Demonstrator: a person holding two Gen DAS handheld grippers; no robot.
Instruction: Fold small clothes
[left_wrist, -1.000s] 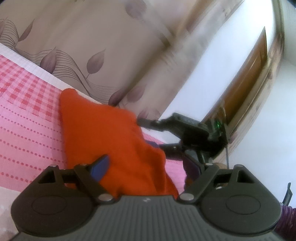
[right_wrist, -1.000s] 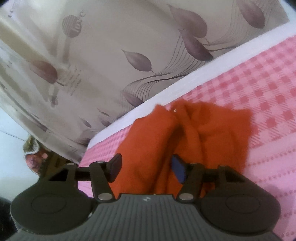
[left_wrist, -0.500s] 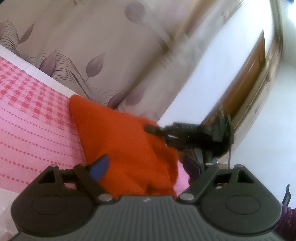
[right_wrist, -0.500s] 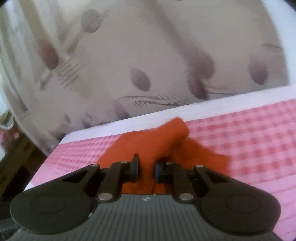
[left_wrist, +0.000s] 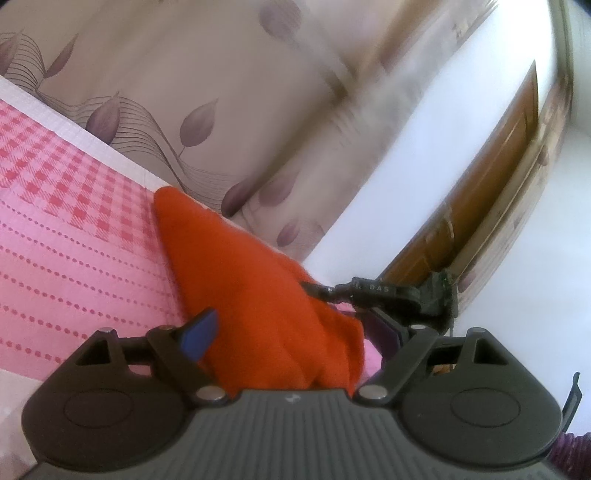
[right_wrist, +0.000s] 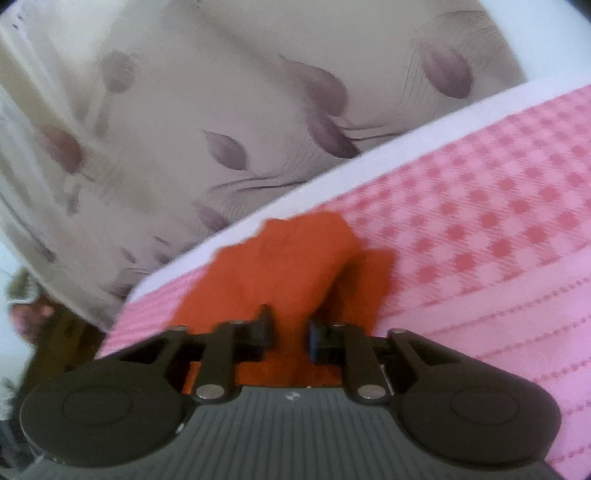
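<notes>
An orange garment (left_wrist: 258, 295) lies on a bed covered by a pink sheet (left_wrist: 74, 236) with red checks and dotted lines, close to the sheet's white far edge. Behind the bed hangs a beige curtain (left_wrist: 221, 74) printed with purple leaves, and to the right of it stand a white wall and a brown wooden door (left_wrist: 491, 184).

The left hand-held gripper (left_wrist: 299, 336) is spread wide. The garment rises between its two fingers, and its blue-padded left finger (left_wrist: 199, 334) sits at the cloth's left edge without pinching it.

The right hand-held gripper (right_wrist: 290, 332) is nearly closed, its fingers pressed against a raised fold of the orange garment (right_wrist: 295, 266) from both sides. The cloth bunches up just ahead of its fingertips, with a lower layer spread on the sheet to the right. In the left wrist view this same gripper (left_wrist: 314, 288) reaches in from the right and touches the garment's right-hand edge, where the cloth is lifted off the bed.
</notes>
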